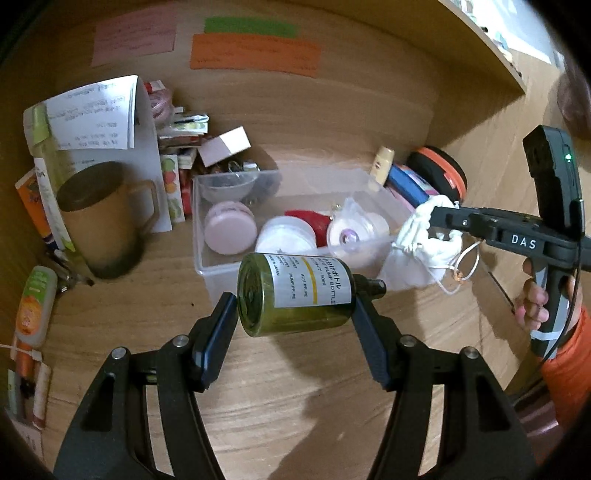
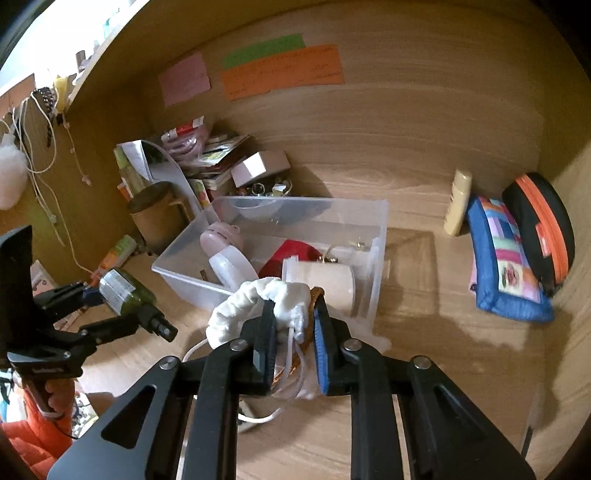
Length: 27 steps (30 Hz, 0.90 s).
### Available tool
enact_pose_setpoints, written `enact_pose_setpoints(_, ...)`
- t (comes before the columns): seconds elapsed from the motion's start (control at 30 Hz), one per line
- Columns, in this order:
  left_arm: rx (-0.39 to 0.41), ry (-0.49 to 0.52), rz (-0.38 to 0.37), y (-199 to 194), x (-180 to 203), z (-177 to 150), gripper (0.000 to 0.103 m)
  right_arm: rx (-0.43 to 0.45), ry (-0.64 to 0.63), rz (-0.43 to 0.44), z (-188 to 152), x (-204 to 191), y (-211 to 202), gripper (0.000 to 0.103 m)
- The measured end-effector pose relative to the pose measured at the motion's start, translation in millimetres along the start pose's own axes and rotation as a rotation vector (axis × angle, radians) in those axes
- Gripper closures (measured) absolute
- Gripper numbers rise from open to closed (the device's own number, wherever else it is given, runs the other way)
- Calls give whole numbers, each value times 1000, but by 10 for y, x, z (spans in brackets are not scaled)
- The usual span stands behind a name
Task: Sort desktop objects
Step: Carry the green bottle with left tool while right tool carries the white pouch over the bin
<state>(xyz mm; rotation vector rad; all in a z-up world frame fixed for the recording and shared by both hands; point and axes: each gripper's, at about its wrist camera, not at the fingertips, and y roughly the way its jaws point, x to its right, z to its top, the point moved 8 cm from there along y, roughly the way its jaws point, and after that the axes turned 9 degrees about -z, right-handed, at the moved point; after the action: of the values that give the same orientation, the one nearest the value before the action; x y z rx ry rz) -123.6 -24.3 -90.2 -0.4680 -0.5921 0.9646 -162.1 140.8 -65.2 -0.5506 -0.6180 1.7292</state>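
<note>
Crosswise between the two pads of the left claw (image 1: 293, 295) lies a green pump bottle (image 1: 295, 293), pinched end to end: its flat base presses one pad and its black pump neck the other. It is a smooth, translucent cylinder with a white printed label, held above the bare wooden table (image 1: 258, 387), just in front of the near wall of the clear plastic bin (image 1: 218, 275). Open wood spreads between the claw and the camera.

To the right, the right claw (image 2: 293, 325) is pressed together on a white drawstring pouch (image 2: 255, 302), soft and crumpled, with thin cords trailing below. It hangs at the bin's near right corner, touching or nearly touching the wall; which cannot be told. Right of it, the table runs free as far as the side panel.

Inside the rectangular bin sit one pink round case (image 1: 229, 227), one white round container (image 1: 284, 234), one red item (image 1: 310, 218) and one small clear bowl (image 1: 227, 188). Left of the bin stands one tan mug (image 1: 103, 218) with a handle, backed by papers and packets. Against the right panel lean one cream tube (image 2: 458, 203), one patchwork blue pouch (image 2: 506, 258) and one black round case with an orange zip (image 2: 539, 236). Three paper notes, pink (image 1: 135, 35), green (image 1: 251, 26) and orange (image 1: 255, 55), are stuck on the back wall.
</note>
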Motion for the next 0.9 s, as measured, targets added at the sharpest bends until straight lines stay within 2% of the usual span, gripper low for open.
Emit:
enact_pose_setpoints(0.47, 24, -48, 16, -3, -303, 277, 40, 15, -26, -17, 266, -101, 222, 88)
enact_pose_setpoints(0.67, 35, -61, 21, -3, -389, 383, 40, 26, -24, 17, 345, -177, 266, 88)
enact_pose_setpoints(0.77, 30, -63, 25, 19, -424, 407, 40, 42, -26, 53, 358, -257, 212, 88)
enact_pose_setpoints(0.9, 21, -69, 23, 78, -467, 431, 40, 84, -43, 56, 410, -346, 106, 88)
